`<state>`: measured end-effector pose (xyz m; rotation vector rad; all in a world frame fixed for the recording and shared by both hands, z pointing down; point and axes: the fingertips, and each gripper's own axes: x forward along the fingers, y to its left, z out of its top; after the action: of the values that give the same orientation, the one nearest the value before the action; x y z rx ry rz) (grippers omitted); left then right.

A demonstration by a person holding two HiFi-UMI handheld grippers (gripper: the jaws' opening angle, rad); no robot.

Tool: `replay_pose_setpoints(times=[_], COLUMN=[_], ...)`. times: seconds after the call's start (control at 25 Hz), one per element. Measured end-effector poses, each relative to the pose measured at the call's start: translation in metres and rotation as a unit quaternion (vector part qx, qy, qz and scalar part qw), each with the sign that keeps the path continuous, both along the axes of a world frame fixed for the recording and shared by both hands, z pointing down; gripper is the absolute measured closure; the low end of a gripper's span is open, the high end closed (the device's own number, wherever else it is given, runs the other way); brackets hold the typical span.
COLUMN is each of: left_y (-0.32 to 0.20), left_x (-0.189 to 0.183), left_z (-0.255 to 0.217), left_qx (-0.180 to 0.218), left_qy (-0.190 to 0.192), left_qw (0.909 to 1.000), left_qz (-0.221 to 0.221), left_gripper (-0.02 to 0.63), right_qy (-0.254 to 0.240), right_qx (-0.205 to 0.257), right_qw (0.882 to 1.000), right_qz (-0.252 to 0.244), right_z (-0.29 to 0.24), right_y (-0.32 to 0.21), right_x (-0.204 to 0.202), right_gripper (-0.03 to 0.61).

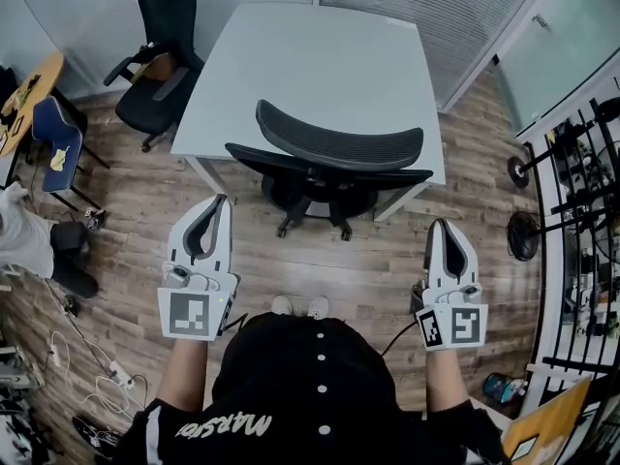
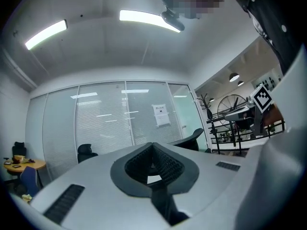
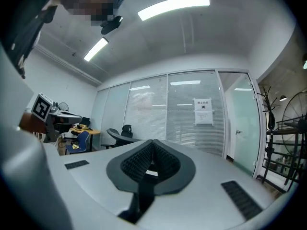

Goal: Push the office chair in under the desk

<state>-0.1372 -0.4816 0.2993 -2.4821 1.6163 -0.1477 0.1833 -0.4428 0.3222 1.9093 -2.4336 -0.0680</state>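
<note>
The office chair (image 1: 339,148) at centre is showing a black mesh back; the bench (image 1: 310,56) above is looking smooth and matt; the floor (image 1: 368,269) is showing wood planks.

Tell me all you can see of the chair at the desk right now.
The chair is black, with a curved mesh-looking backrest, two armrests and a castered star base on the wood floor. It stands upright at the near edge of the white desk, backrest toward the person, base out in front of that edge; how far the seat reaches under cannot be told. Nothing touches it: the left gripper and right gripper are shut, empty, short of it.
</note>
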Motion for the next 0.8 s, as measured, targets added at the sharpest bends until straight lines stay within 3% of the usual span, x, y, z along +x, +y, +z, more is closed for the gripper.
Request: replay_pose_setpoints(times=[0.24, 0.36, 0.8], left_y=[0.009, 0.011, 0.011], left_x=[-0.003, -0.005, -0.006], left_z=[-0.009, -0.014, -0.009], left_qx=[0.002, 0.021, 0.014], left_qy=[0.016, 0.006, 0.011], left_qw=[0.9999, 0.9998, 0.9998], left_qz=[-0.006, -0.001, -0.004], left_gripper=[0.595, 0.595, 0.595], right_qy=[-0.005, -0.004, 0.024], right_qx=[0.01, 0.016, 0.021], right_qw=[1.0, 1.0, 0.999], right_qz=[0.013, 0.018, 0.022], right_z=[-0.007, -0.008, -0.014], right_y=[0.005, 0.005, 0.004], right_x=[0.002, 0.003, -0.004], right_gripper=[0.551, 0.551, 0.552])
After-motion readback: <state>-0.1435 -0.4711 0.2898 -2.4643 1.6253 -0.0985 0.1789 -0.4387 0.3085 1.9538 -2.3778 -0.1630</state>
